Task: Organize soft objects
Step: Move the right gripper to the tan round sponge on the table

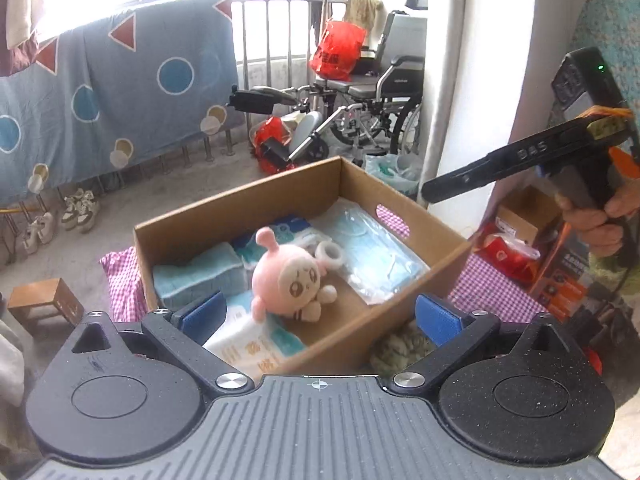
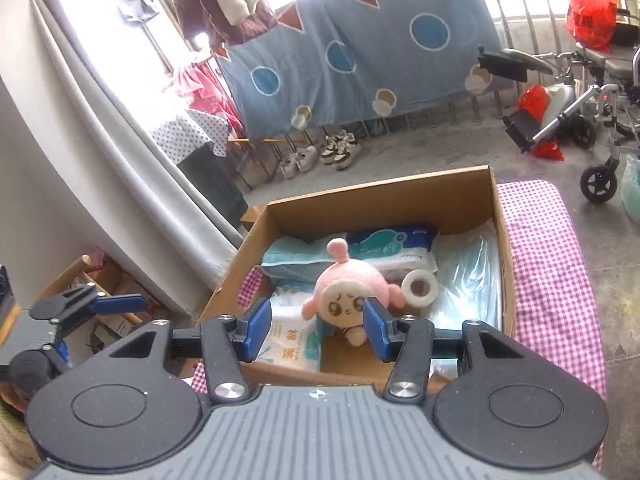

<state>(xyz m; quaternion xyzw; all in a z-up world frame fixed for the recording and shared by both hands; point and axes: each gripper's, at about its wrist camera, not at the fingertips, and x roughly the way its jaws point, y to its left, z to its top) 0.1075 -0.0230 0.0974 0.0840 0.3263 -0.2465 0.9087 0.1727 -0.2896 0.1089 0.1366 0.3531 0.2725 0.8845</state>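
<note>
While both tools hung above the open cardboard box, the left gripper had its jaws spread wide with nothing between them, its blue pads poised over the near edge of the box. The right gripper also had its jaws apart and empty, though set closer together, and in its own view they framed the face of the pink plush toy from above without touching it. That toy lay inside the box near the middle, face up, resting on the packets beneath it. Just beside its head sat a white roll of tape. A folded light-blue towel filled the left part of the box as the left camera saw it, a white tissue pack with blue print lay at the near side, and a clear bag of blue face masks took up the right side. A second blue-and-white pack sat at the far wall. The box stood on a bench covered in pink gingham cloth. Outside the box, near its front corner, lay a greenish fuzzy object, possibly a knitted item, though it was partly hidden by the gripper. Beyond, a wheelchair stood on the concrete floor by a hanging blue sheet.
</note>
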